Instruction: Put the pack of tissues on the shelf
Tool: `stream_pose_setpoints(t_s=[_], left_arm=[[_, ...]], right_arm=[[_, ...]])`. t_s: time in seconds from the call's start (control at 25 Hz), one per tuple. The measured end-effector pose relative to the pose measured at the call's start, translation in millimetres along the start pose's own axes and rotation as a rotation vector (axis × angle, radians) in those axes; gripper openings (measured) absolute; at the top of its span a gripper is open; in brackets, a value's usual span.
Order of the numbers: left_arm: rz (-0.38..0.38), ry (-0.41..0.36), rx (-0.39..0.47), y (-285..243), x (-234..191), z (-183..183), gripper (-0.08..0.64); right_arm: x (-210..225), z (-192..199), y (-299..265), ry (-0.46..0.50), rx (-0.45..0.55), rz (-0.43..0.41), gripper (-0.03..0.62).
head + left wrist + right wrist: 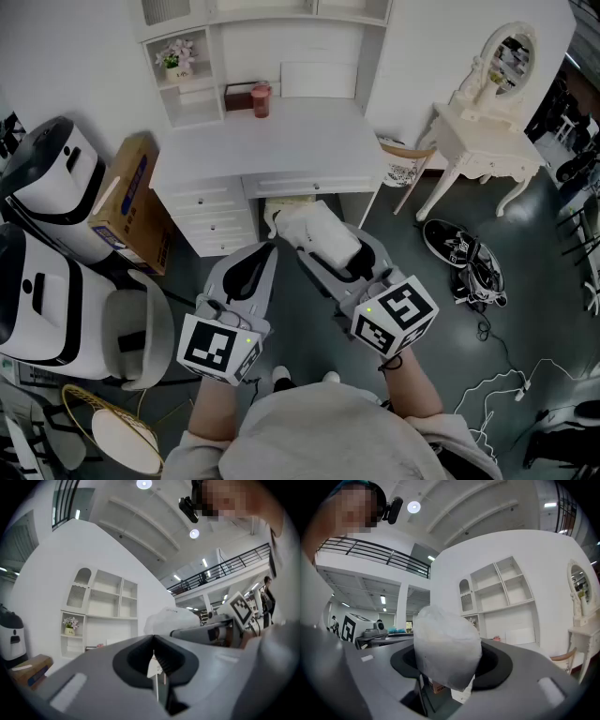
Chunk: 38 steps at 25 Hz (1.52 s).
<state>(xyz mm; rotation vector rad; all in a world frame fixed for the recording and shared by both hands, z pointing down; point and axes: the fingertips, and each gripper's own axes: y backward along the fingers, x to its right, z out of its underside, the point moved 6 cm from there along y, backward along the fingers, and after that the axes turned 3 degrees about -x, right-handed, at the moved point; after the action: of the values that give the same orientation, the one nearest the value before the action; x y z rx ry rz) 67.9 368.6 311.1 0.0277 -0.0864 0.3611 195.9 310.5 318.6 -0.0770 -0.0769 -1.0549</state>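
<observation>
Right gripper view: the pack of tissues [447,646] sits squarely between the fingers [520,667] of my right gripper [450,667]. It is a soft white bundle that bulges up and out past the dark pads on both sides. My fingers stand fairly wide apart, and that width is filled by the pack, which they clamp from left and right. Nothing else touches it.

In the head view the same pack [319,236] shows as a white lump held off the floor in my right gripper [317,239], just in front of the white desk [272,141], at the front edge of the desktop and over the opening below it. The shelf [192,94] rises at the back of the desk, well apart from the pack. A red cup [261,98] stands on the desktop at the foot of the shelf, and a small flower pot [175,58] stands in one of its left compartments.

My left gripper [267,251] hangs beside the right one, also in front of the desk and a little to the left of the pack, not touching it. In the left gripper view its fingers [187,663] are closed together with only a thin slit between them, and nothing is held there.

A cardboard box [131,202] leans at the desk's left side.
</observation>
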Motion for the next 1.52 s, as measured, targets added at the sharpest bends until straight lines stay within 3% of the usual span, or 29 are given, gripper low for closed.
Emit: stream_pose_setpoints(t_s=[0.72, 1.04, 1.28, 1.52], left_arm=[[0.066, -0.005, 0.003, 13, -52, 10, 0.000], [0.078, 0.030, 0.020, 14, -79, 19, 0.000], [0.062, 0.041, 0.021, -11, -102, 23, 0.000], [0.029, 0.008, 0.013, -59, -119, 21, 0.000]], right_arm=[[-26, 6, -47, 0.024, 0.001, 0.056, 0.268], [-36, 13, -66, 0.035, -0.034, 0.071, 0.275], [-8, 7, -84, 0.039, 0.007, 0.097, 0.275], [42, 1, -113, 0.042, 0.018, 0.047, 0.274]])
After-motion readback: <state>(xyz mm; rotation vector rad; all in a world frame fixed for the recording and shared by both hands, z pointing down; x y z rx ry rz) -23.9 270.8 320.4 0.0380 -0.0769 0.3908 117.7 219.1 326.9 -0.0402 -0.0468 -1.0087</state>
